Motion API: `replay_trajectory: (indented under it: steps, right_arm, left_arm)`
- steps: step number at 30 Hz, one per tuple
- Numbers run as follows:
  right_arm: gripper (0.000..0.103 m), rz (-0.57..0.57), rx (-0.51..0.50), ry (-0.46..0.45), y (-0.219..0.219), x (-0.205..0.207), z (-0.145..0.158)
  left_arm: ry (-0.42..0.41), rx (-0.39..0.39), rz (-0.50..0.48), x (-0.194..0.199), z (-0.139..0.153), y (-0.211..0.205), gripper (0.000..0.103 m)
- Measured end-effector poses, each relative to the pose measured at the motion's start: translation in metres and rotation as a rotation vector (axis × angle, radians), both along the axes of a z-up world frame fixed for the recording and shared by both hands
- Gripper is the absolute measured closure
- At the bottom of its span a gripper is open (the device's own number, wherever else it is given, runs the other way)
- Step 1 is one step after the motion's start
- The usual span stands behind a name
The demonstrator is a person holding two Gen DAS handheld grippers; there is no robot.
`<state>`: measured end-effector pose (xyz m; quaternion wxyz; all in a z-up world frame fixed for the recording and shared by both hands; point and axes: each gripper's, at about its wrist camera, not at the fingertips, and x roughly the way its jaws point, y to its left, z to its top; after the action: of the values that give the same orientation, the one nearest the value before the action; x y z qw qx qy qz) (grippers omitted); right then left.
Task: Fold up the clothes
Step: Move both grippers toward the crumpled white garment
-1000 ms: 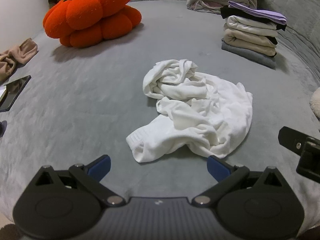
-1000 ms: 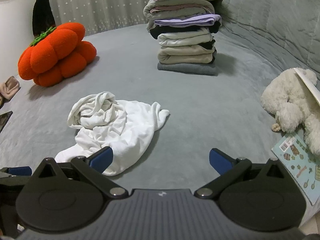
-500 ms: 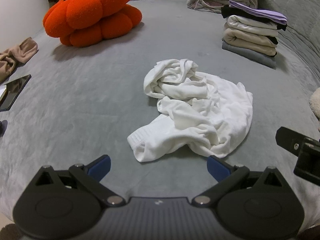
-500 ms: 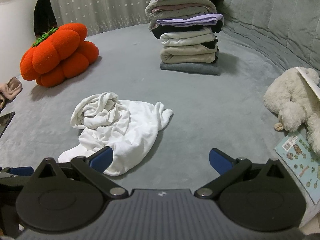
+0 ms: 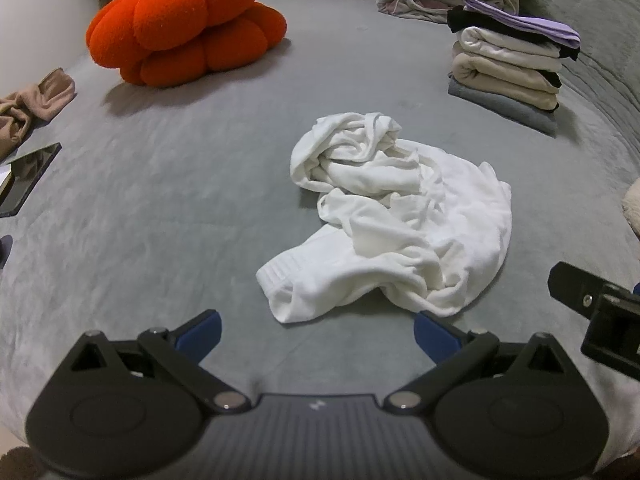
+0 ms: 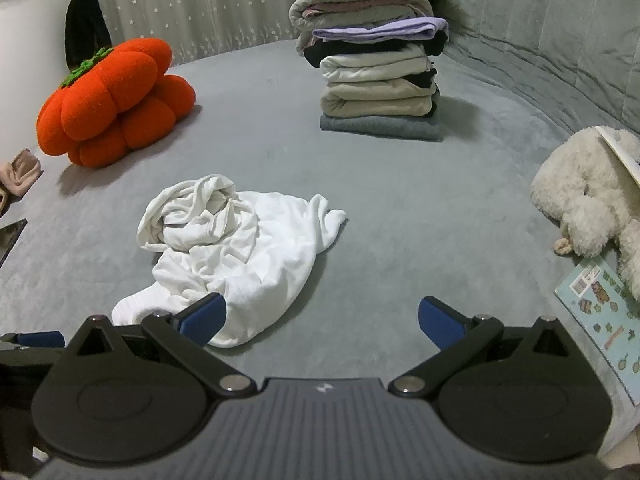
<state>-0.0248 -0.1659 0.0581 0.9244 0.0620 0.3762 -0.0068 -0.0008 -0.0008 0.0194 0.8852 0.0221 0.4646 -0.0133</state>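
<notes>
A crumpled white garment (image 5: 396, 216) lies in a heap on the grey bed; it also shows in the right wrist view (image 6: 236, 248). My left gripper (image 5: 318, 332) is open and empty, just short of the garment's near ribbed edge. My right gripper (image 6: 322, 320) is open and empty, to the right of the garment's near edge, its left fingertip in front of the cloth. A stack of folded clothes (image 5: 512, 68) stands at the back right, also in the right wrist view (image 6: 380, 88).
An orange pumpkin cushion (image 5: 184, 20) sits at the back left. A beige cloth (image 5: 32, 104) and a dark phone (image 5: 28, 176) lie at the left edge. A white plush dog (image 6: 592, 192) and a picture book (image 6: 604, 312) lie at the right.
Both grippers have edged slightly forward toward the white garment. The garment has not moved and both grippers stay open.
</notes>
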Motion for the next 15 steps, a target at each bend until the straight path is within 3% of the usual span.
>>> replay_trajectory:
  steps: [15]
  right_arm:
    - [0.000,0.057,-0.021,0.008,0.002,0.026,0.000]
  left_arm:
    - [0.010,0.002,-0.008,0.022,-0.012,0.007,0.001]
